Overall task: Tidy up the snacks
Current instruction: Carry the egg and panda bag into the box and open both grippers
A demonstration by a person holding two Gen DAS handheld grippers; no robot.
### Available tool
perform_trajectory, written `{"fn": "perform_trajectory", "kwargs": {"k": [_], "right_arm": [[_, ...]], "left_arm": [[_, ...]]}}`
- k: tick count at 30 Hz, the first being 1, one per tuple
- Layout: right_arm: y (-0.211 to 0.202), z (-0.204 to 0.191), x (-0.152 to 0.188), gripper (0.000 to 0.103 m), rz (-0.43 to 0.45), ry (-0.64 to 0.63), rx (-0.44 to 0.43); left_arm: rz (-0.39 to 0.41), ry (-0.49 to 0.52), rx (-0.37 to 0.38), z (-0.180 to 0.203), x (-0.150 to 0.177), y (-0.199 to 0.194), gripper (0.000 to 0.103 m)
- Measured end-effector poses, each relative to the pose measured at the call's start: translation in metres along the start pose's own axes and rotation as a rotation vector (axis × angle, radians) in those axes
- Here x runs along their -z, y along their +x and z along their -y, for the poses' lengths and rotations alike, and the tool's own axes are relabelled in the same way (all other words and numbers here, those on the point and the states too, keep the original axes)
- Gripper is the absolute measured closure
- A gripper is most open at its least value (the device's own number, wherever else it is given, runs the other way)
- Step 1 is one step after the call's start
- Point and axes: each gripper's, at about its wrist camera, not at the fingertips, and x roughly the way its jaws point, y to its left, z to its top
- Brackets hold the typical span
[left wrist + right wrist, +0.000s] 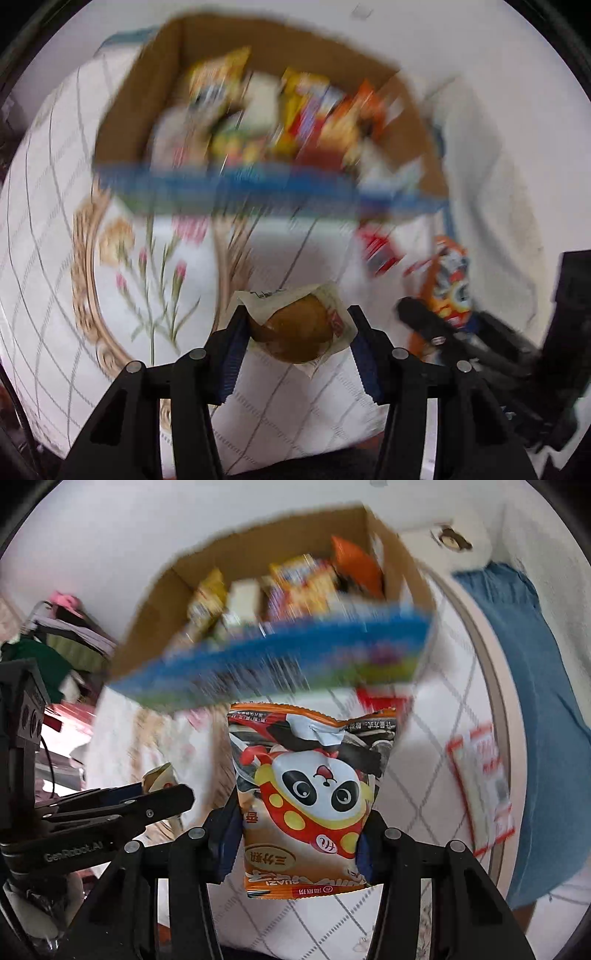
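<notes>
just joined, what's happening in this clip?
A person is sorting snacks with two handheld grippers. The left gripper is clamped on a round brown bun in a clear wrapper; the right gripper holds an orange panda-print snack bag. Both are off the tablecloth, facing the open cardboard box of snack packets.

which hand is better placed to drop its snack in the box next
Marginally the right: its gripper holds the panda packet almost under the cardboard box. The left gripper holds its wrapped bun farther back.
</notes>
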Motion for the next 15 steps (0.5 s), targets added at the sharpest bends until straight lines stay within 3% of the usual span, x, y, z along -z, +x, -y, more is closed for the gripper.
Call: {"fn": "perform_trajectory", "kwargs": {"k": [4, 7, 11, 15], "right_arm": [[-0.022, -0.005, -0.045, 0.050, 0.059, -0.007, -0.040], [-0.027, -0.003, -0.086, 0.050, 0.099, -0.021, -0.025], [-0.013, 0.009, -0.135, 0.050, 0.107, -0.022, 0.018], [0.016, 0.023, -0.177, 0.050, 0.055, -0.020, 0.066]], "left_arm": [[0.070, 0.032, 0.014, 0.007, -0.066, -0.037, 0.053], [0.107, 0.069, -0.047, 0.004, -0.109, -0.049, 0.053], [0.085, 0.061, -0.111, -0.019, -0.155, -0.039, 0.053], [0.026, 0.021, -0.187, -0.050, -0.186, -0.013, 0.053]]}}
